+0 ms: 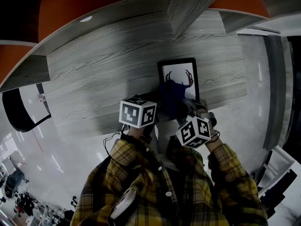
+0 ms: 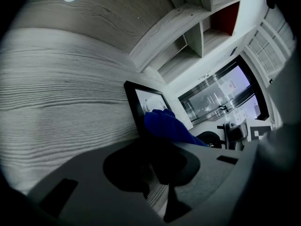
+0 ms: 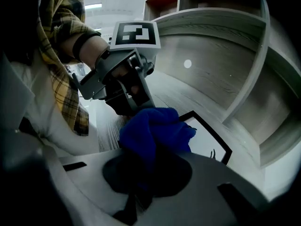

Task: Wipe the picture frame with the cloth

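A black picture frame (image 1: 181, 68) with a white antler print lies flat on the grey wood table (image 1: 103, 74). A bunched blue cloth (image 1: 171, 96) rests on its near end. My right gripper (image 1: 187, 109) is shut on that cloth (image 3: 153, 131), pressing it onto the frame (image 3: 212, 144). My left gripper (image 1: 157, 106) sits at the frame's near left corner, its dark jaws closed over the frame's edge (image 2: 140, 101). From the left gripper view the cloth (image 2: 164, 124) covers the frame's right side. The left gripper (image 3: 126, 92) shows just behind the cloth in the right gripper view.
Grey wood shelves with orange backs (image 1: 108, 4) rise behind the table. A shelf divider (image 1: 186, 13) stands just beyond the frame. A black chair (image 1: 19, 109) is at the left, and the table's near edge (image 1: 94, 128) runs under both grippers.
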`<state>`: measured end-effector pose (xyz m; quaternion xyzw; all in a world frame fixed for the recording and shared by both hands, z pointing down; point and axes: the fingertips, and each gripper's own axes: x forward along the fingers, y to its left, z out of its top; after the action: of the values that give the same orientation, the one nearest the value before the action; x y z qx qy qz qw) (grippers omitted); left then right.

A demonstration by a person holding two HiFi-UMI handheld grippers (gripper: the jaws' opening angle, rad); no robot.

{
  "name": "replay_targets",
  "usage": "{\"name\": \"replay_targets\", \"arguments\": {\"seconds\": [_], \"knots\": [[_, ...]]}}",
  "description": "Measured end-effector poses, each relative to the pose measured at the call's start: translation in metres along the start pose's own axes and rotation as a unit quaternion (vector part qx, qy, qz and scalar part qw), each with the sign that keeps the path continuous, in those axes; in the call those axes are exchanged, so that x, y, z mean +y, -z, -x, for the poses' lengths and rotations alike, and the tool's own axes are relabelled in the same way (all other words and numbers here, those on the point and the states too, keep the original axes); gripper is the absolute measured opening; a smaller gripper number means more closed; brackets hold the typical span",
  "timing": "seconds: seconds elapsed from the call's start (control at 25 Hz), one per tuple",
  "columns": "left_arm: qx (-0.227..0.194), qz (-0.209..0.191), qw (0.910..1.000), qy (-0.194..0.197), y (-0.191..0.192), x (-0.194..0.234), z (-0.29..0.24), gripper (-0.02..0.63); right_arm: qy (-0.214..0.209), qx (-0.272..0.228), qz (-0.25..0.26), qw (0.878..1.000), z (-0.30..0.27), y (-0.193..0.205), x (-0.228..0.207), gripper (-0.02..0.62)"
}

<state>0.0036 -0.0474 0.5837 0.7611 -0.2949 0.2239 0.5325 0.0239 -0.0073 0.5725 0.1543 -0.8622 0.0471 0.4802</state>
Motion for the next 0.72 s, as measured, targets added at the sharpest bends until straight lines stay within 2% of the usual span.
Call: {"name": "replay_targets", "arguments": {"seconds": [0.12, 0.44, 0.72], "knots": [[0.001, 0.001, 1.0000, 0.001, 0.000, 0.000, 0.000, 0.075, 0.011, 0.006, -0.010, 1.000, 0.007, 0.006, -0.009, 0.034], [0.001, 0.002, 1.0000, 0.001, 0.000, 0.000, 0.000, 0.075, 0.054, 0.049, -0.027, 0.997, 0.031, 0.057, -0.036, 0.034], [0.000, 0.002, 1.0000, 0.002, 0.000, -0.001, 0.000, 0.075, 0.086, 0.055, -0.060, 0.993, 0.053, 0.075, -0.049, 0.034]]}}
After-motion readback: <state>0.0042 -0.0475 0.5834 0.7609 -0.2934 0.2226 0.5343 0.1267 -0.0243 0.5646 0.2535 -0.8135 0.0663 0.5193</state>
